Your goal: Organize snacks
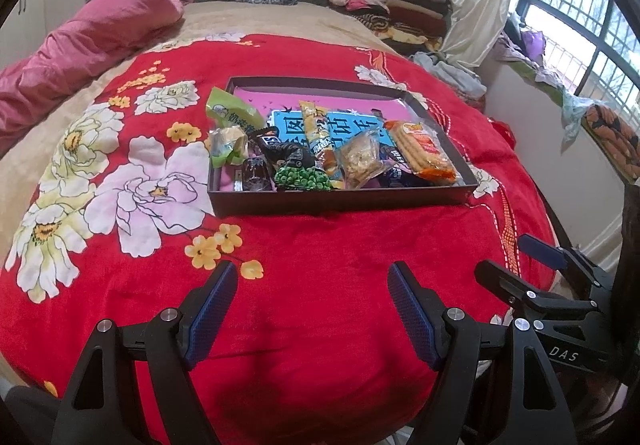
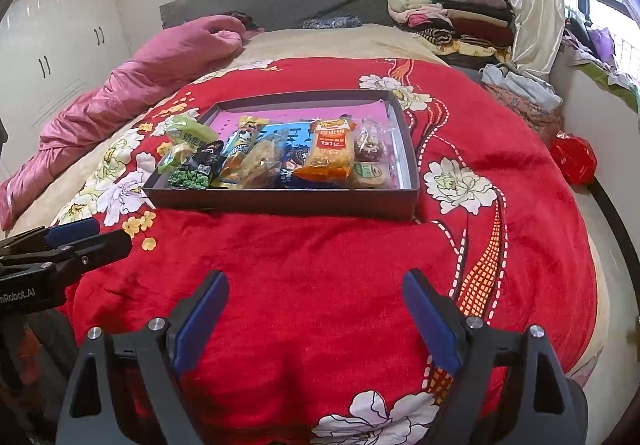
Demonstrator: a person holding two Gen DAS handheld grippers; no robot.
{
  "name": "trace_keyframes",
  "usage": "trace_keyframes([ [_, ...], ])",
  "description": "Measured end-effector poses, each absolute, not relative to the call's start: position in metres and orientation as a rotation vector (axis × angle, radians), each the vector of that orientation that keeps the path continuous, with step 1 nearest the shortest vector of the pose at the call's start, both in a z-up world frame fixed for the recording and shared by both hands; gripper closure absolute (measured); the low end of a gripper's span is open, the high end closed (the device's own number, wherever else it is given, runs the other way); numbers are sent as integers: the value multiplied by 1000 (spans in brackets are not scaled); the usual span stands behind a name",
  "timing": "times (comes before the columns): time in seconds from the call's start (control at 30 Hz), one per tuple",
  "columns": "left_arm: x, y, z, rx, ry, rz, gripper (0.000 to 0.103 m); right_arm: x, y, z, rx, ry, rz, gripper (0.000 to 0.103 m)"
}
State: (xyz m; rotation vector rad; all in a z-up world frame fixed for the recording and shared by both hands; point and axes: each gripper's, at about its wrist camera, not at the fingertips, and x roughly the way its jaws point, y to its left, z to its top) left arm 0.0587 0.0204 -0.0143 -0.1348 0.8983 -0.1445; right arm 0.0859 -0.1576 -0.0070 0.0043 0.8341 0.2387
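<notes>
A dark shallow box (image 1: 340, 201) (image 2: 280, 201) with a pink floor sits on the red flowered blanket (image 1: 320, 245) (image 2: 304, 245). Several snack packs lie in a row in its near half: a green pea bag (image 1: 306, 177) (image 2: 188, 179), an orange cracker pack (image 1: 424, 151) (image 2: 330, 153), a yellow stick pack (image 1: 316, 125) (image 2: 244, 141). A light green pack (image 1: 232, 115) (image 2: 188, 133) hangs over the box's left edge. My left gripper (image 1: 312, 309) stands open over bare blanket, well short of the box. My right gripper (image 2: 316, 313) (image 1: 532, 265) is open too, with nothing between its fingers.
A pink quilt (image 1: 80, 45) (image 2: 140, 81) lies along the bed's left side. Folded clothes (image 1: 384, 1) (image 2: 448, 13) are stacked at the headboard's right. A red bag (image 2: 574, 159) sits at the bed's right edge, with a window sill (image 1: 560, 85) beyond.
</notes>
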Motion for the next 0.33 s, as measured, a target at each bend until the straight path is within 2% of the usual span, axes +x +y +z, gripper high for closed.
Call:
trace_keyframes([
  [0.1, 61, 23, -14, -149, 895, -141, 24, 90, -163, -10, 21, 841, 235, 8],
  [0.33, 83, 60, -19, -211, 855, -68, 24, 120, -202, -9, 49, 795, 124, 2],
])
